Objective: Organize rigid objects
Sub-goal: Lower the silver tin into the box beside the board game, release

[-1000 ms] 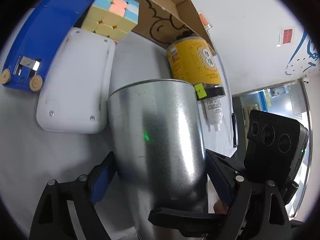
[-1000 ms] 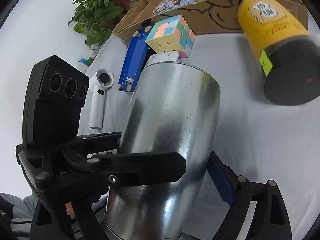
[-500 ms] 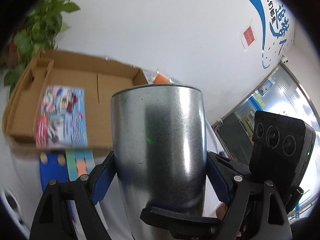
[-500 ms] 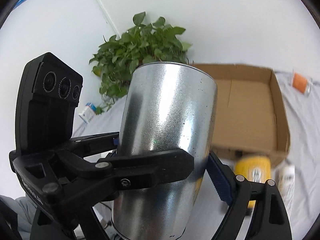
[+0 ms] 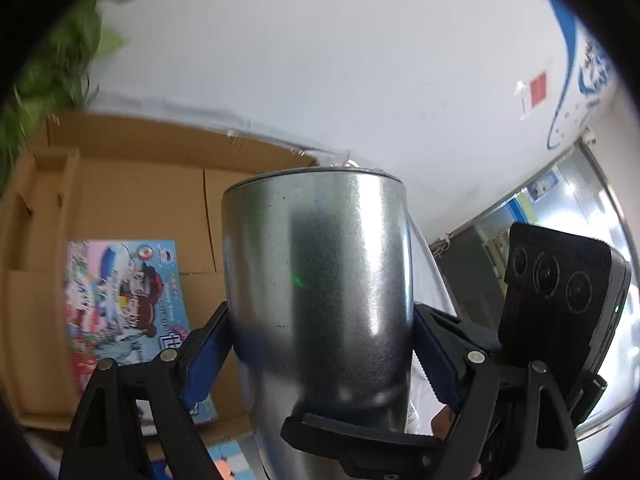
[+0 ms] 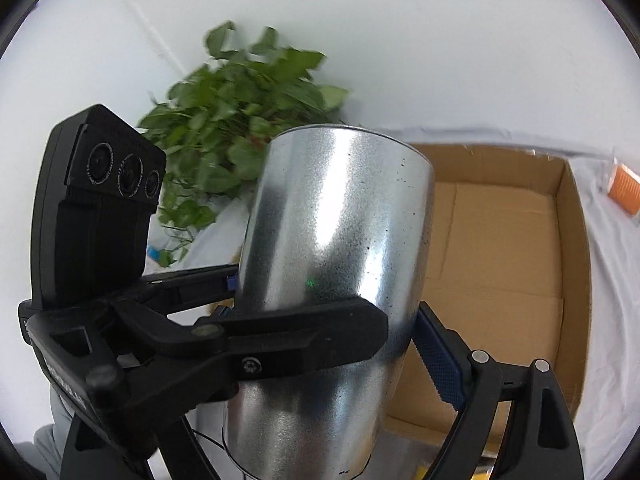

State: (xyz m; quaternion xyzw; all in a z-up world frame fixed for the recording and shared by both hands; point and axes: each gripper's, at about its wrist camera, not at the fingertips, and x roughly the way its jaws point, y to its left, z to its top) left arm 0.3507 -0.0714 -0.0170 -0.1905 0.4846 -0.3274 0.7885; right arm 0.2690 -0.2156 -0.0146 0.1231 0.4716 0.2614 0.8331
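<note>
A shiny metal tumbler (image 5: pixel 320 280) fills the middle of both views and is held upright in the air by both grippers. My left gripper (image 5: pixel 320 344) is shut on its lower body, blue pads pressing each side. My right gripper (image 6: pixel 328 320) is shut on the same tumbler (image 6: pixel 336 264); its right pad (image 6: pixel 438 364) shows, and the left gripper's black arm (image 6: pixel 256 344) crosses in front. Behind it lies an open cardboard box (image 5: pixel 120 192), also in the right wrist view (image 6: pixel 500 248).
A colourful picture book (image 5: pixel 124 304) lies in the box. A pastel cube (image 5: pixel 228 456) shows below the box's front edge. A green plant (image 6: pixel 240 128) stands at the back left. An orange-capped item (image 6: pixel 624 188) lies right of the box on white cloth.
Both grippers have lifted the tumbler and tilted upward. The views swung from the table's clutter to the box and wall, and the box has come closer.
</note>
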